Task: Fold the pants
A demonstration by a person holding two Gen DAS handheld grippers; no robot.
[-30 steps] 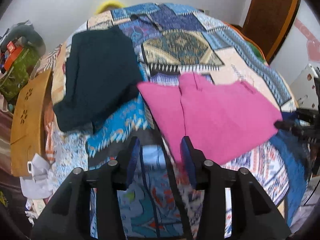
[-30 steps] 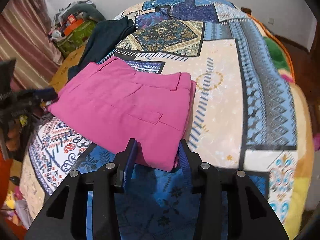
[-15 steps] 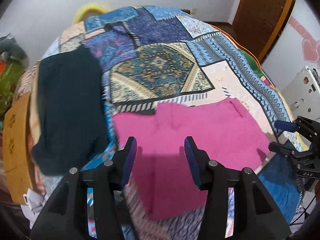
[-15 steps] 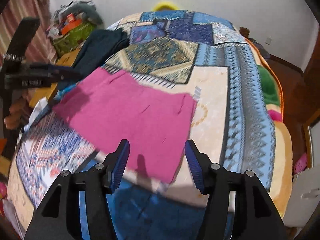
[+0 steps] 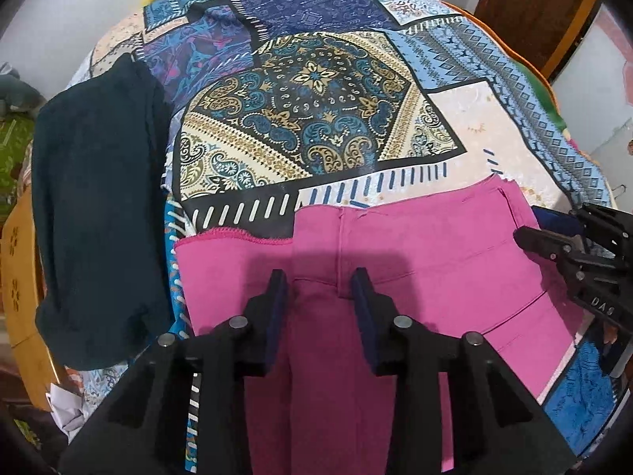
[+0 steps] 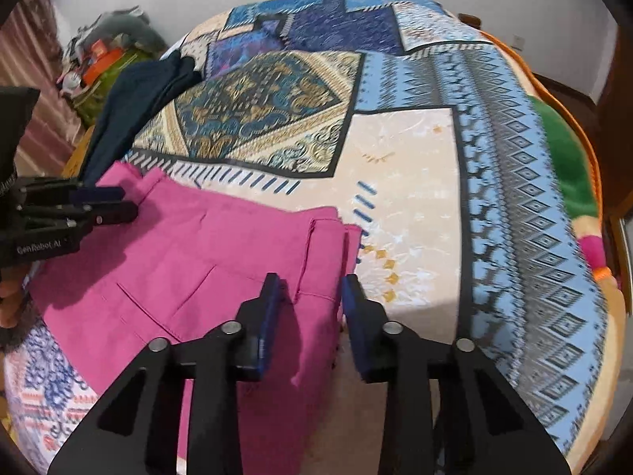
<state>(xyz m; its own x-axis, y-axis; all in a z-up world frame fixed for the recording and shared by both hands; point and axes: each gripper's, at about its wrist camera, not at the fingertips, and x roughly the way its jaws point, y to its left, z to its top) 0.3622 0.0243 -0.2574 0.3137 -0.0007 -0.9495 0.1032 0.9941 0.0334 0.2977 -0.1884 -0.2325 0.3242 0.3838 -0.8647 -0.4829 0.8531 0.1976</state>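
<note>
Two tools, both spread wide and gripping nothing: left tool (image 5: 318,293) and right tool (image 6: 310,297) hung right over the pink pants (image 5: 415,277), which lay folded over on the bed (image 5: 316,118). Looked mostly done, maybe one fold left.

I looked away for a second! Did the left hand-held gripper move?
Yes. The left hand-held gripper moved forward over the pink pants, away from the dark garment, toward the bedspread's paisley patch.

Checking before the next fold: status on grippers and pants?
Left gripper open, over pink pants. Right gripper open at the waistband end. Pants flat on patterned bedspread. Dark garment lies apart, left; nothing in the way.
</note>
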